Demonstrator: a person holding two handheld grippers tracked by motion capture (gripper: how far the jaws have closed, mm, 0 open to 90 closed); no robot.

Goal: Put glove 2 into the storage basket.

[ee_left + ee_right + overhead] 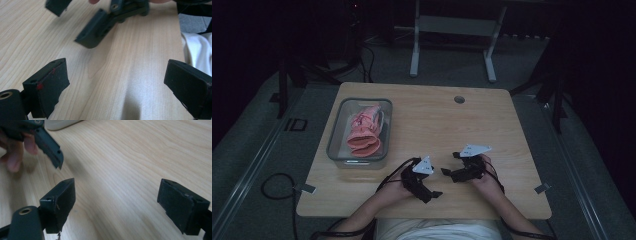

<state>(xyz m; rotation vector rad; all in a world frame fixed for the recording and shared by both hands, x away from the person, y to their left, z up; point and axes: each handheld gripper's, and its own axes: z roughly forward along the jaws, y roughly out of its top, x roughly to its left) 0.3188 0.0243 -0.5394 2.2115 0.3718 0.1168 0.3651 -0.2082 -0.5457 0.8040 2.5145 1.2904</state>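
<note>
Both grippers rested low over the near edge of the wooden surface (447,120), close to the person's body, and neither one held anything. The left gripper (117,82) had its jaws wide apart, with only bare wood between them. The right gripper (116,202) had its jaws wide apart too, also over bare wood. In the high view the left gripper (428,186) and the right gripper (451,165) pointed toward each other and were just beside one another, not touching.

The nearest things to handle were the pink gloves (364,132). They lay in a clear plastic bin (334,131) at the left side of the surface, well apart from both grippers. The gloves seemed to be a bundled pair, one over the other, with the cuffs toward the near wall of the bin; the dim light did not let me tell more. I could not see anything else inside the bin.

In my judgement the step in hand was the reach toward the bin. To do it well, the left gripper should go, because it is on the bin's side. It should keep the jaws open, come down from above and stay clear of the walls, and close on a thick fold of fabric, not on a thin edge that can slip out.
</note>
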